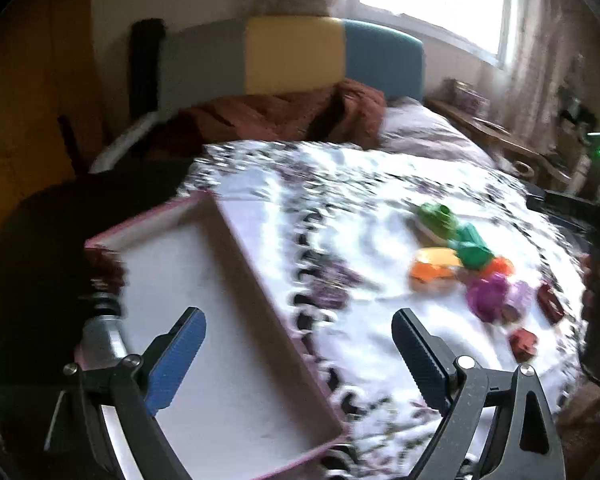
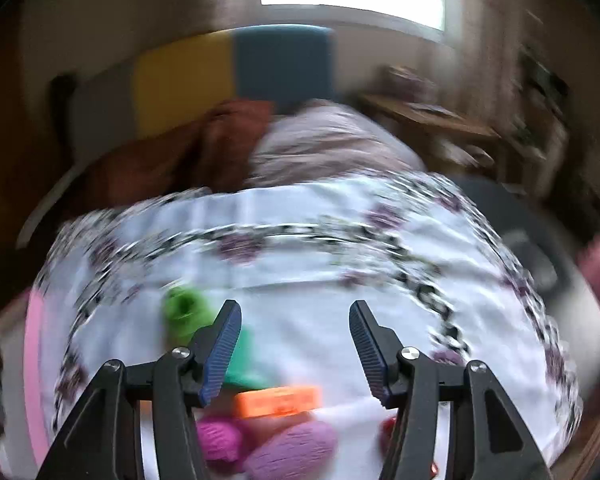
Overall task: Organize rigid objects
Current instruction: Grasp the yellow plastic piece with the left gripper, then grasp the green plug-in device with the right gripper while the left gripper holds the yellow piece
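Your left gripper (image 1: pixel 298 354) hangs spread and empty over the pink-rimmed box (image 1: pixel 204 344); your right gripper (image 2: pixel 295 350) gapes, nothing pinched, above the small toys (image 1: pixel 476 264) clustered on the floral bedspread (image 1: pixel 340 208); likely light, stiff plastic, so pinch flat sides; headboard (image 1: pixel 292 56) beyond.
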Motion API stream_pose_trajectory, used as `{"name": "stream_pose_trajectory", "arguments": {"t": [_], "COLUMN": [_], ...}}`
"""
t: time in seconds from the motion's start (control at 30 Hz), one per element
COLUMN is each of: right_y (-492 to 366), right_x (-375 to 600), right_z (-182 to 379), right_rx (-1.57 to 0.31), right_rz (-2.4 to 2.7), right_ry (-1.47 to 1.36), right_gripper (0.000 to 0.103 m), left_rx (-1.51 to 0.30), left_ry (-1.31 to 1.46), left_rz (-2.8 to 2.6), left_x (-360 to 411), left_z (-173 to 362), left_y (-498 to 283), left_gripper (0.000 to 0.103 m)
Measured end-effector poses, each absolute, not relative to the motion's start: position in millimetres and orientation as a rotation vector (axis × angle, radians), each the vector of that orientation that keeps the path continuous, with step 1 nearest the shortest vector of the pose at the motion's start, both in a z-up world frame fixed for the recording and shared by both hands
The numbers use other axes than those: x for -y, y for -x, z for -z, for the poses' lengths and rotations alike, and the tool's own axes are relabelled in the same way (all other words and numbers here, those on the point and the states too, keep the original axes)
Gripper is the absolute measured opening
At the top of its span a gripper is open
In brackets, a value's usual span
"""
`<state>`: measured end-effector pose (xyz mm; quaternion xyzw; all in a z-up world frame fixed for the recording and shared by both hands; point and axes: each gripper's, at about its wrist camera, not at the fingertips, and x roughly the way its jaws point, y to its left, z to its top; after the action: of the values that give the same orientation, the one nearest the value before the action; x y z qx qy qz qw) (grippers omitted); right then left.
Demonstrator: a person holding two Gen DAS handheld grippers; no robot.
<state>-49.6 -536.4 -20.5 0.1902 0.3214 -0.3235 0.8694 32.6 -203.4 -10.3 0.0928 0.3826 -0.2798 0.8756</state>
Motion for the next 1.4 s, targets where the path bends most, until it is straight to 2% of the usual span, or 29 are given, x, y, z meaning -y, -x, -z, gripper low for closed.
{"name": "stream_pose_trajectory", "arguments": {"t": [0.13, 0.27, 0.43, 0.63, 0.73, 1.0, 1.03, 1.07, 1.13, 1.4], "right_y": [60, 54, 49, 50, 50, 49, 48, 48, 48, 49], "right_x": [560, 558, 552, 555, 558, 560, 560, 560, 560, 566], "right_z": [30, 34, 38, 39, 40, 42, 42, 42, 43, 47], "right_rx": [-0.668, -0.695, -0.726, -0.725, -0.728, -0.731, -0.732, -0.734, -0.738, -0.745], "right_rz": [0.687, 0.652, 0.608, 0.593, 0.589, 0.577, 0.577, 0.575, 0.576, 0.587], "right_ry": [-0.571, -0.582, -0.575, -0.607, -0.625, -0.641, -0.643, -0.645, -0.644, -0.666], "right_gripper": [0.057, 0.057, 0.057, 0.057, 0.057, 0.057, 0.057, 0.057, 0.057, 0.057], "left_rx": [-0.800, -0.847, -0.874, -0.850, -0.857, -0.859, -0.871, -0.891, -0.916, -0.889], "left_ry": [-0.247, -0.264, -0.277, -0.380, -0.418, -0.467, -0.465, -0.467, -0.478, -0.399], "left_rz": [0.637, 0.713, 0.828, 0.898, 0.918, 0.961, 0.972, 0.987, 0.982, 0.915], "left_x": [227, 251, 289, 334, 351, 388, 392, 395, 397, 358], "left_z": [19, 31, 39, 51, 57, 73, 77, 81, 88, 85], "left_y": [-24, -25, -32, -44, -54, -70, -71, -72, -71, -56], "left_gripper": [0.093, 0.077, 0.067, 0.069, 0.085, 0.084, 0.074, 0.057, 0.033, 0.030]}}
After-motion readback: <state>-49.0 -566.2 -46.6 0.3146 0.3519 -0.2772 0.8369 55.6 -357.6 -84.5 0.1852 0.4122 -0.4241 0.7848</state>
